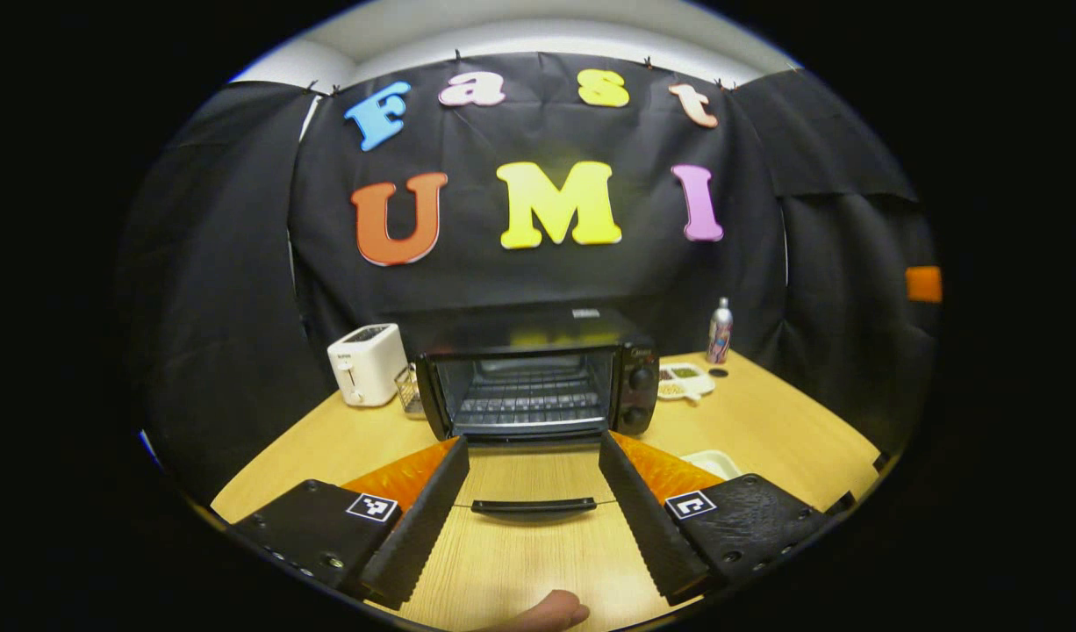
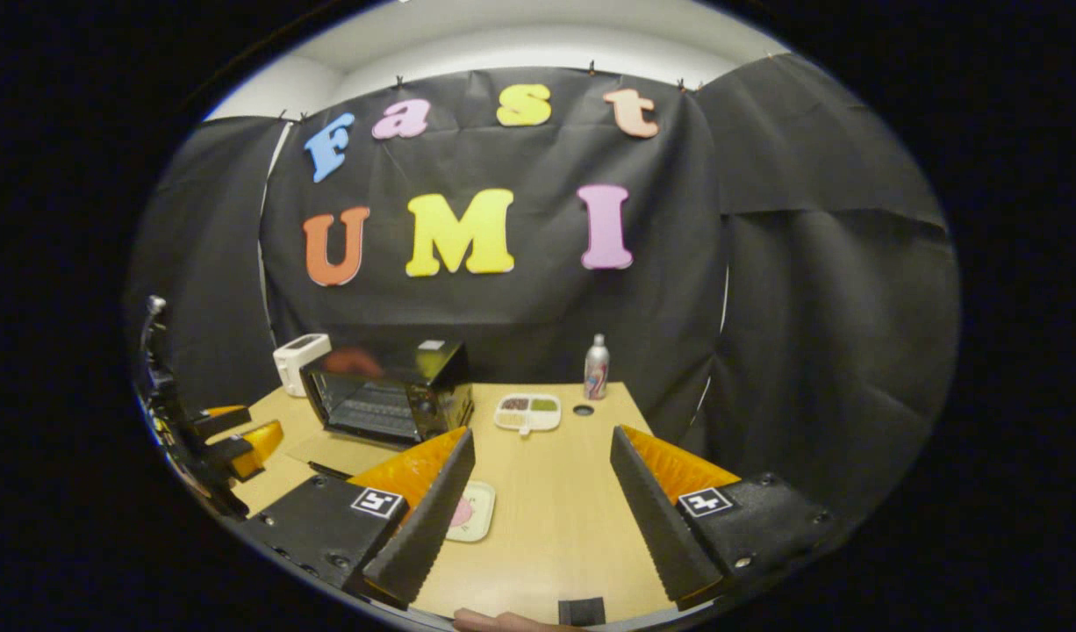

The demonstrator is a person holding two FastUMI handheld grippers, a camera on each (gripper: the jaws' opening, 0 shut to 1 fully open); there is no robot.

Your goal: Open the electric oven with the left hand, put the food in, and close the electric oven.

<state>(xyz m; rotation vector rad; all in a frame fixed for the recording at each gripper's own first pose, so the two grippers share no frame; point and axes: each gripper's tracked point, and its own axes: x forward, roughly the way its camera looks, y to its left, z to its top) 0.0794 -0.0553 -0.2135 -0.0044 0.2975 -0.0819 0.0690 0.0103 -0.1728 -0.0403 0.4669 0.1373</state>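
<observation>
The black electric oven (image 1: 538,369) stands at the back of the table with its door (image 1: 529,478) folded down flat and its wire rack bare. In the left gripper view my left gripper (image 1: 534,443) is open, one finger on each side of the lowered door, above its black handle (image 1: 534,506) and holding nothing. A small plate with pink food (image 2: 474,512) lies on the table, partly hidden by a finger of my right gripper (image 2: 542,434), which is open and empty. The oven (image 2: 389,391) and the left gripper (image 2: 231,439) also appear at the left of the right gripper view.
A white toaster (image 1: 367,362) and a wire rack (image 1: 406,386) stand left of the oven. To its right are a divided snack tray (image 1: 683,379) and a spray bottle (image 1: 720,331). The plate's rim (image 1: 713,461) shows near my left gripper. A thumb (image 1: 547,610) is at the bottom.
</observation>
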